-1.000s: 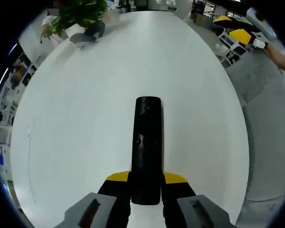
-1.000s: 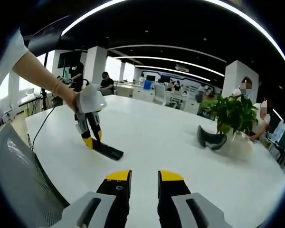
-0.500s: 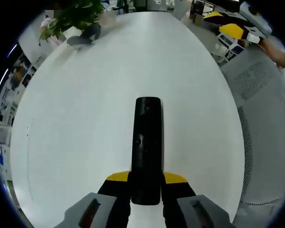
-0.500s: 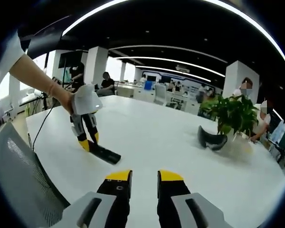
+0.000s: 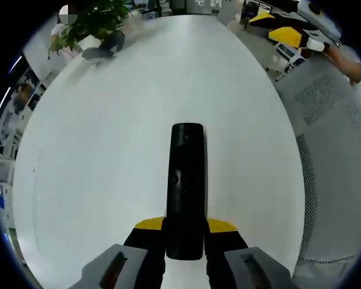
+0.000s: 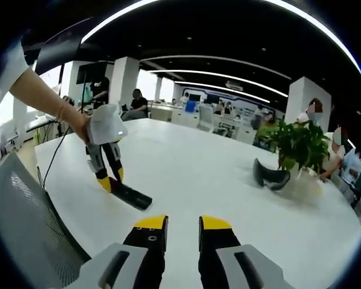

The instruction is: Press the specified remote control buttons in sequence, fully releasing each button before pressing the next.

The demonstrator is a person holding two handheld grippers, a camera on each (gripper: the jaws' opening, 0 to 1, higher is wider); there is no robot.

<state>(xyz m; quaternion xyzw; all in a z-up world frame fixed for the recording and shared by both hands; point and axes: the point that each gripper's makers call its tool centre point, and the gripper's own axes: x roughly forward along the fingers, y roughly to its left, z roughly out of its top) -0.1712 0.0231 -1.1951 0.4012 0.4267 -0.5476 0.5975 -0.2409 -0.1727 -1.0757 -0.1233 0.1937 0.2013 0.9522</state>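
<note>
Looked across a broad white table [image 6: 228, 180], oval under the lens, in an open office. Noted a mesh chair back [image 5: 331, 150] beside the table edge, a potted plant [image 6: 298, 144] well apart at the far side, and a dark curved object [image 6: 269, 176] lying just beside the plant; could not tell what that object was.

Found the black remote control [image 5: 186, 186] lying flat and lengthwise on the table, its near end clamped between the yellow-tipped jaws of the left gripper [image 5: 185, 226]. Saw the same hold from the right gripper view: left gripper [image 6: 110, 182] angled down on one end of the remote control [image 6: 131, 195], a hand [image 6: 78, 123] above it.

Saw the right gripper [image 6: 174, 224] raised above the table, well apart from the remote, jaws parted by a narrow gap and holding nothing.

Judged the remote light, rigid, smooth plastic, likely to slide or pivot on the slick tabletop under a press; best pinned by its near end, as held, leaving the button face free.

Could not make out individual buttons beyond a faint mark near mid-body. Near end of the remote hidden between the jaws.
</note>
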